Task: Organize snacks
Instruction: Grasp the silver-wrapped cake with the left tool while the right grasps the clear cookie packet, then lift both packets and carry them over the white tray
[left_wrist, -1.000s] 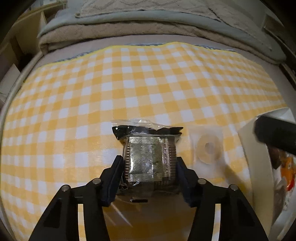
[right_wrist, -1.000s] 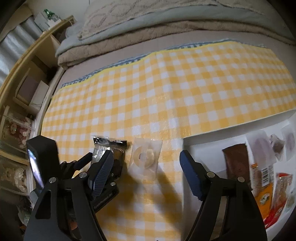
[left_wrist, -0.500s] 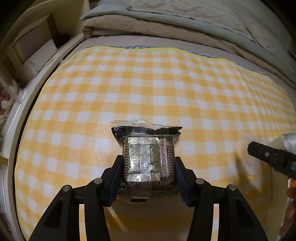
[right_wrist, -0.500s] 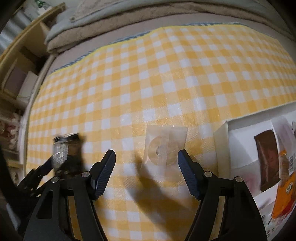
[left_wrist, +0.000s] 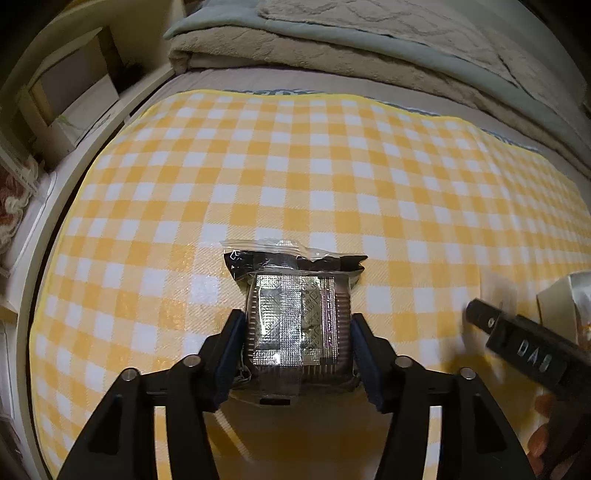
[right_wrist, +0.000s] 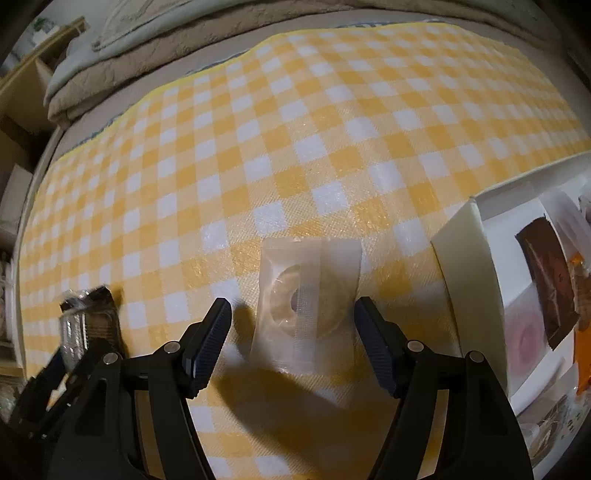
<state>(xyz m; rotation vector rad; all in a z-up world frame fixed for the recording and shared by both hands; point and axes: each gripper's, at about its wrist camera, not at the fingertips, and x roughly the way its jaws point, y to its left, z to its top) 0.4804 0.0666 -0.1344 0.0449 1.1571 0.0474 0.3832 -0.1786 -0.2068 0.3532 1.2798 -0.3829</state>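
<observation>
The left gripper (left_wrist: 297, 334) clamps a foil snack pack (left_wrist: 295, 317) while the right gripper (right_wrist: 292, 332) hovers with jaws wide around a ring biscuit packet (right_wrist: 306, 299).

Black fingers (right_wrist: 208, 343), silver screws

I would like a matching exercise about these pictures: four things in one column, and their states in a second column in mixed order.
Things:
1. left gripper
2. right gripper
3. ring-shaped snack in clear wrapper
4. brown bar

States:
A. lies inside the white box
B. open
C. shut on the foil-wrapped snack
D. lies on the checked cloth

Pairs: 1-C, 2-B, 3-D, 4-A
</observation>
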